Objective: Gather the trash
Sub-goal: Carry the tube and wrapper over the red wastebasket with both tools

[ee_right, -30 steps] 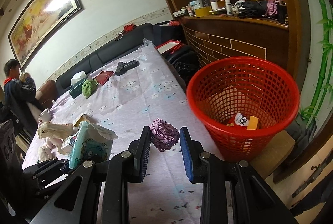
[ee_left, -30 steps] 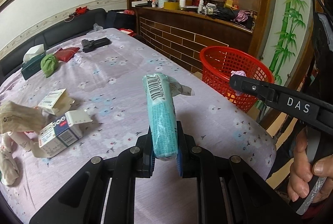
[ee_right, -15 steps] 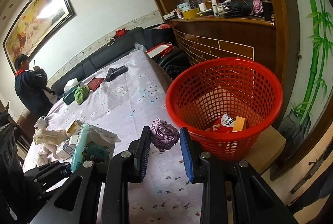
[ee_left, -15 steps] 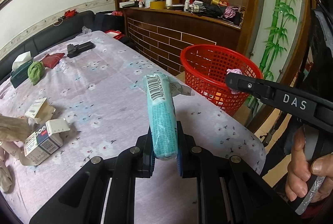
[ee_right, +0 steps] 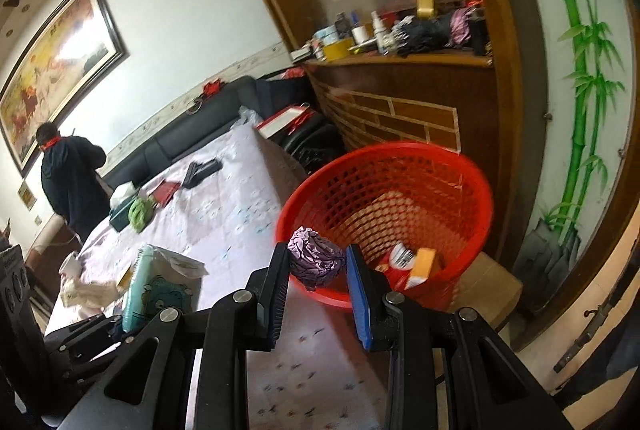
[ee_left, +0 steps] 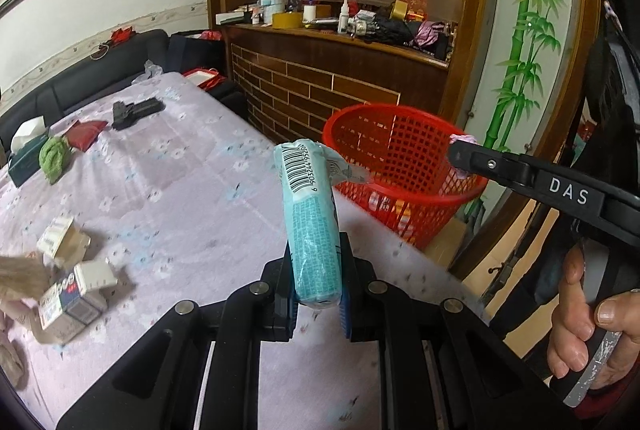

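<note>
Over basket (ee_right: 472,190) rim, right gripper (ee_right: 318,284) apparently pinching purple wad (ee_right: 316,257)

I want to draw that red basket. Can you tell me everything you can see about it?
The red basket is round, plastic-looking, with a smooth rim and lattice walls full of small holes. It stands upright on the floor at the corner of the table, in front of the brick-patterned cabinet. Some trash lies at its bottom: red-and-white packaging and an orange piece. The right gripper holds a crumpled purple wad at its near rim.
</note>
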Demonstrator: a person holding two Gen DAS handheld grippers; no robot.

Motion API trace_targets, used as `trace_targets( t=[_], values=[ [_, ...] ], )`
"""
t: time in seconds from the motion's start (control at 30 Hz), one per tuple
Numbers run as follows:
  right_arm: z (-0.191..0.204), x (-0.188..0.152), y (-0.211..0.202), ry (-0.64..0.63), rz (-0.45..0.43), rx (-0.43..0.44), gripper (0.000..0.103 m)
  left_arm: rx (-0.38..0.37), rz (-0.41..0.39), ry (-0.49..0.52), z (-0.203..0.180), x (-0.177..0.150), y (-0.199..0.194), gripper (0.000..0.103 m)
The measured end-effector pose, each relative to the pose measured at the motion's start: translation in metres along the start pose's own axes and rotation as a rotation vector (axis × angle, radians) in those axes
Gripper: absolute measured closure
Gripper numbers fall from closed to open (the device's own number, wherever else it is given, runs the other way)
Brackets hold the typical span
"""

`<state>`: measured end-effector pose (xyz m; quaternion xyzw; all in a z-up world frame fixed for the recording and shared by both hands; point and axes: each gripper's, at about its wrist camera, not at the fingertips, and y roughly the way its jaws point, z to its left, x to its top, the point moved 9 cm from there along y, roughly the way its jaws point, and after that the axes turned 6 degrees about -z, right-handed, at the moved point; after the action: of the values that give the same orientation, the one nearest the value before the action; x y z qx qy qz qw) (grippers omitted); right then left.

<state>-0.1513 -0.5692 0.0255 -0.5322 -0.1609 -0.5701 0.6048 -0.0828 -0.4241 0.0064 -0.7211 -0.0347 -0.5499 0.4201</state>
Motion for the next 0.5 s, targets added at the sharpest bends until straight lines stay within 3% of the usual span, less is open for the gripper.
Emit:
trace_targets(
  t=[0.23,0.5],
  values=[
    [-0.028,0.029,0.001,0.055,-0.024,-0.010,0.072,-0.073,-0.006,-0.014,-0.024,0.037,0.019,0.088],
    [-0.055,0.058,0.020,0.091,-0.041,-0.052,0.072,-0.144,0.039,-0.032,-0.054,0.062,0.064,0.088]
  ],
)
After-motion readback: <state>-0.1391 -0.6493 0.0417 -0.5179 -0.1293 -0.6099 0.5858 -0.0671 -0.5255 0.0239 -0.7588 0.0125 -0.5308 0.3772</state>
